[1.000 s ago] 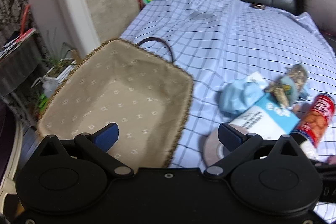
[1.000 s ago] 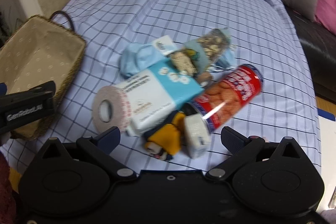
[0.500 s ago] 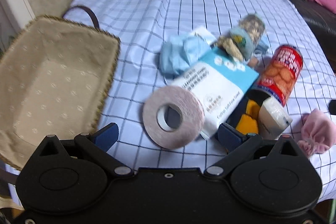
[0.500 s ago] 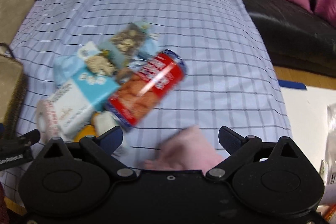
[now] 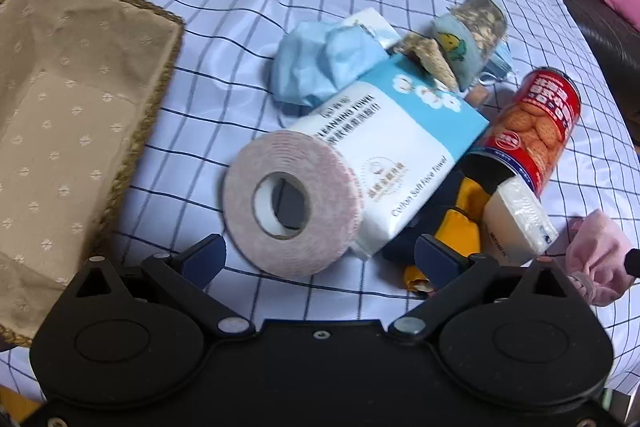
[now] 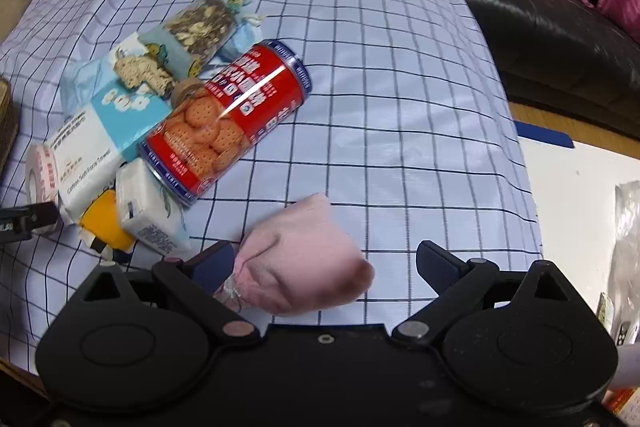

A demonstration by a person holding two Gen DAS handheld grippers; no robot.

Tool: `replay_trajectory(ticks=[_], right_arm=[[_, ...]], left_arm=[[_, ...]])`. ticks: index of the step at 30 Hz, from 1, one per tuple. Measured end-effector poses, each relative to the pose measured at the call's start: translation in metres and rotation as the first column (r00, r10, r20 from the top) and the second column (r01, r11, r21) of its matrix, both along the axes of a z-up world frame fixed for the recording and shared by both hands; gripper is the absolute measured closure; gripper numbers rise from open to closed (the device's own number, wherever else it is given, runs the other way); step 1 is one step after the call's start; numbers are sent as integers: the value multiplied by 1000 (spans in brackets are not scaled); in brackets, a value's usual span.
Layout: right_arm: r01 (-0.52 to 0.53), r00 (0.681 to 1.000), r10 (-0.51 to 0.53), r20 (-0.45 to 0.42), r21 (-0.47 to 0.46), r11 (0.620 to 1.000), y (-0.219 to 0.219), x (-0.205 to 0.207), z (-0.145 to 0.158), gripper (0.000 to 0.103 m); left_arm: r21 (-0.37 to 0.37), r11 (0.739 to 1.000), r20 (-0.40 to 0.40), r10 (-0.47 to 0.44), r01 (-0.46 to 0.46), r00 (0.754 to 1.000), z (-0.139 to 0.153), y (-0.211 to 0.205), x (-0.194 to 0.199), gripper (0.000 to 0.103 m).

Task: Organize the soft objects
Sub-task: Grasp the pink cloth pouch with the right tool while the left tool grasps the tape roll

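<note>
Pink sock [image 6: 304, 263], lying on the checked sheet [image 6: 400, 107] just beside the biscuit can [image 6: 228, 119], is now framed between the wide-apart fingers of the right gripper [image 6: 324, 263], unclamped, whereas earlier the clutter pile was framed; basket [image 5: 60, 131] unfilled.

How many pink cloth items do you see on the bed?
1. The pink cloth bundle lies apart from the pile, near the bed's front edge, between the right gripper fingers. More may hide under the pile.
</note>
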State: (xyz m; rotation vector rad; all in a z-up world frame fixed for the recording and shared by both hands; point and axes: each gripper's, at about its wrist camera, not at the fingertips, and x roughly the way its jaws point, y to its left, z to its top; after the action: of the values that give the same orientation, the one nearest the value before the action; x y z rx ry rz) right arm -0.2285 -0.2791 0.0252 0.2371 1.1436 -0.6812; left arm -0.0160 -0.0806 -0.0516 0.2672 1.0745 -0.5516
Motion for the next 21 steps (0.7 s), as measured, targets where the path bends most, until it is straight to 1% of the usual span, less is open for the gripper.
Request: replay_trajectory(ticks=[3, 10, 11, 13, 14, 15, 17, 19, 20, 21], right_arm=[[-22, 1000, 22, -20, 25, 999, 1, 4, -7, 5], [1, 995, -2, -99, -9, 1000, -2, 12, -31, 5], [4, 993, -6, -115, -16, 1000, -4, 12, -36, 5], [4, 990, -5, -139, -6, 1000, -6, 13, -43, 3], [9, 989, -8, -144, 5, 1000, -7, 13, -47, 3], [13, 989, -10, -147, 16, 1000, -7, 13, -49, 3], [11, 989, -9, -148, 14, 1000, -5, 15, -50, 3], [-1, 990, 0, -141, -3, 1000, -3, 16, -50, 4], [-4, 990, 3, -141, -8, 1000, -2, 17, -50, 4], [-1, 990, 0, -140, -8, 1000, -2, 17, -50, 4]], left_arm=[[-3, 1000, -20, -21, 21, 1000, -3, -7, -1, 13], [-13, 999, -75, -41, 40, 996, -17, -21, 10, 15], [-21, 999, -80, -45, 44, 996, -18, -22, 12, 17], [-15, 999, -69, -41, 40, 997, -20, -23, 13, 19], [-18, 999, -57, -44, 43, 997, -20, -24, 13, 27], [-29, 998, -54, -52, 50, 997, -20, -24, 14, 30], [-53, 997, -81, -60, 56, 995, -21, -25, 19, 41], [-75, 996, -131, -64, 55, 989, -25, -26, 23, 41], [-82, 996, -152, -59, 46, 987, -27, -25, 26, 40], [-83, 996, -163, -52, 39, 985, -29, -24, 27, 40]])
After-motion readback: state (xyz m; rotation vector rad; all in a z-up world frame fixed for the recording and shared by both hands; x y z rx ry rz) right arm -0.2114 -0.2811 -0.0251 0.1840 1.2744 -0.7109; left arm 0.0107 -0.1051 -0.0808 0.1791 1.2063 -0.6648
